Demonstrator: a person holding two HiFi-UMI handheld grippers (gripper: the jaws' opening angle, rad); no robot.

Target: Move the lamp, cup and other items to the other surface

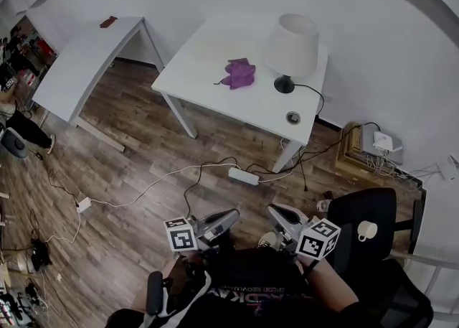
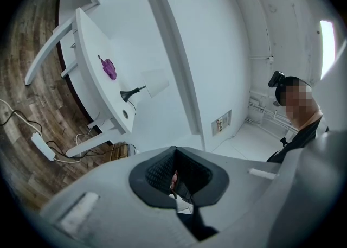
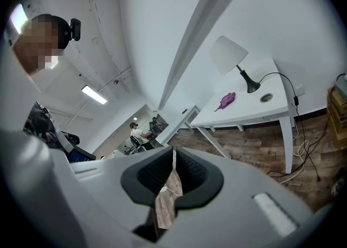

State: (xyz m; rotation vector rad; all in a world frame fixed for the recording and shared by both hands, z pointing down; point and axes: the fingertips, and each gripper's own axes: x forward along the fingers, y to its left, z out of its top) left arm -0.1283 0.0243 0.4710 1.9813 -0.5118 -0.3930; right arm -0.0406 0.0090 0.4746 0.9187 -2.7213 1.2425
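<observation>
Head view: left gripper (image 1: 231, 214) and right gripper (image 1: 273, 210) closed, empty; lamp (image 1: 292, 45) cord (image 1: 314, 89) over table (image 1: 201, 61) right edge could snag.

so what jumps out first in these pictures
The white lamp stands at the right end of the white table, a bright purple cloth beside it. Nearer, a pale cup sits on the black chair at lower right.

White and red lettering runs across the person's dark shirt (image 1: 252, 295), but it's too small and cut off to read. The left gripper's cube (image 1: 181, 235) and the right gripper's cube (image 1: 318, 238) carry black-and-white square codes. A wall plate (image 2: 221, 124) bears print too tiny to make out.
</observation>
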